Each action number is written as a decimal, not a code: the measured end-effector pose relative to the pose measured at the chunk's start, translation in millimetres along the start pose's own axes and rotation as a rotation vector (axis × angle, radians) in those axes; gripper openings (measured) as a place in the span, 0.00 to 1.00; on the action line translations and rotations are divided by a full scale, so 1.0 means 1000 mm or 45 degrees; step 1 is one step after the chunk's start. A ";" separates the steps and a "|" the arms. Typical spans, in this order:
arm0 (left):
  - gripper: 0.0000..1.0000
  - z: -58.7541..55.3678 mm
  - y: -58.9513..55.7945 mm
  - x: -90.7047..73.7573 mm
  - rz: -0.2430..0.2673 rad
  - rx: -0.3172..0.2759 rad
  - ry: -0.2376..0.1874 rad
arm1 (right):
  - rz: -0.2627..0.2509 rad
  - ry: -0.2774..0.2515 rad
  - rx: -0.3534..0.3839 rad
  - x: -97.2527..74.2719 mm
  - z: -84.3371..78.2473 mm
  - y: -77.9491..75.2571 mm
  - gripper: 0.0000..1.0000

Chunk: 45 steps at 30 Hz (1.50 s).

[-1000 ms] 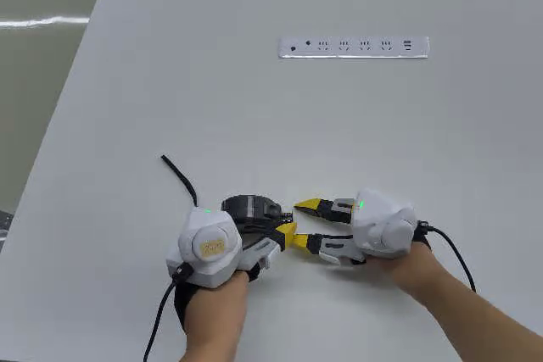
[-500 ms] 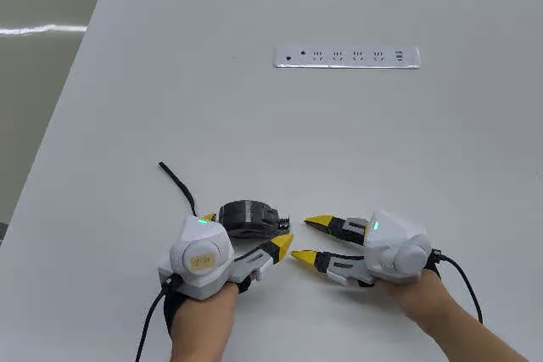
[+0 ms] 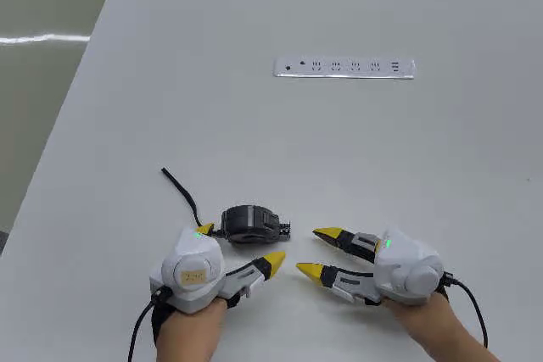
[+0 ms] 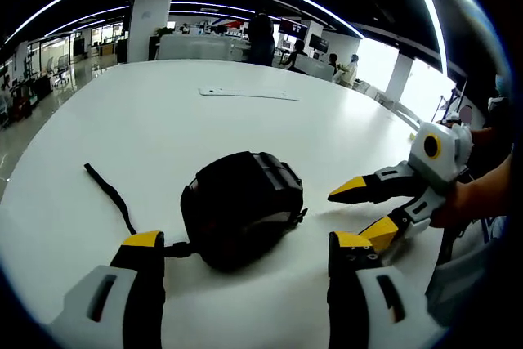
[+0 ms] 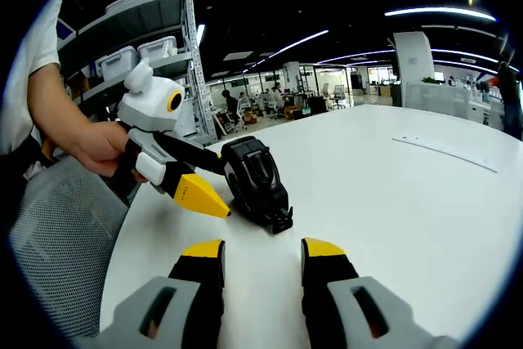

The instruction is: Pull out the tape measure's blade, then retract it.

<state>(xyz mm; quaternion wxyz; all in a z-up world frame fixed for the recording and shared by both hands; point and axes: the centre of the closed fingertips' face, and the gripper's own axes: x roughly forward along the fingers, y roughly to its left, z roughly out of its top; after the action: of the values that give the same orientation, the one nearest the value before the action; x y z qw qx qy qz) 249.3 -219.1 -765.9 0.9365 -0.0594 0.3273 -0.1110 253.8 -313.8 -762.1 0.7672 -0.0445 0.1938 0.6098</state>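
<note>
On the white table (image 3: 254, 125), toward the near edge, the tape measure (image 3: 252, 224) lies free, blade in. The left gripper (image 3: 241, 243) has backed off to its 7 o'clock and the right gripper (image 3: 314, 252) to 4 o'clock, both with jaws apart and empty. The task looks finished.

no legible text, pale sticker (image 3: 193, 276) on left gripper (image 3: 240, 243) blurred, power strip (image 3: 344, 68) markings unreadable

Left claw (image 3: 241, 243): a rounded white housing with black jaws tipped in yellow; a round tan sticker (image 3: 193, 276) and a green light (image 3: 204, 227) are carried.
Right claw (image 3: 312, 251): matched in white, black and yellow, its own green lamp lit.
Cables (image 3: 138, 338): black, one fitted behind each housing.
Clothing: a white short sleeve (image 5: 37, 30) is worn.
</note>
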 end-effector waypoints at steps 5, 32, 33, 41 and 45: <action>0.81 0.001 0.003 -0.006 -0.007 0.014 -0.008 | -0.023 -0.008 -0.001 -0.005 0.003 0.003 0.38; 0.84 -0.015 0.015 -0.053 -0.110 0.117 -0.023 | -0.148 0.005 0.000 -0.042 0.005 0.017 0.45; 0.85 -0.016 0.015 -0.055 -0.108 0.123 -0.029 | -0.150 0.006 0.001 -0.043 0.004 0.018 0.46; 0.84 -0.017 0.028 -0.071 -0.103 0.064 -0.071 | -0.175 -0.001 0.018 -0.059 0.005 0.023 0.49; 0.84 -0.018 0.032 -0.078 -0.100 0.070 -0.084 | -0.190 -0.005 0.019 -0.067 0.006 0.024 0.50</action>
<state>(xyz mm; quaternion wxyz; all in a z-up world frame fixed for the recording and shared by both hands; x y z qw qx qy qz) 183.5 -169.8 -738.7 0.9430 -0.0500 0.2905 -0.1545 220.3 -367.4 -729.5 0.8113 -0.0519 0.1929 0.5494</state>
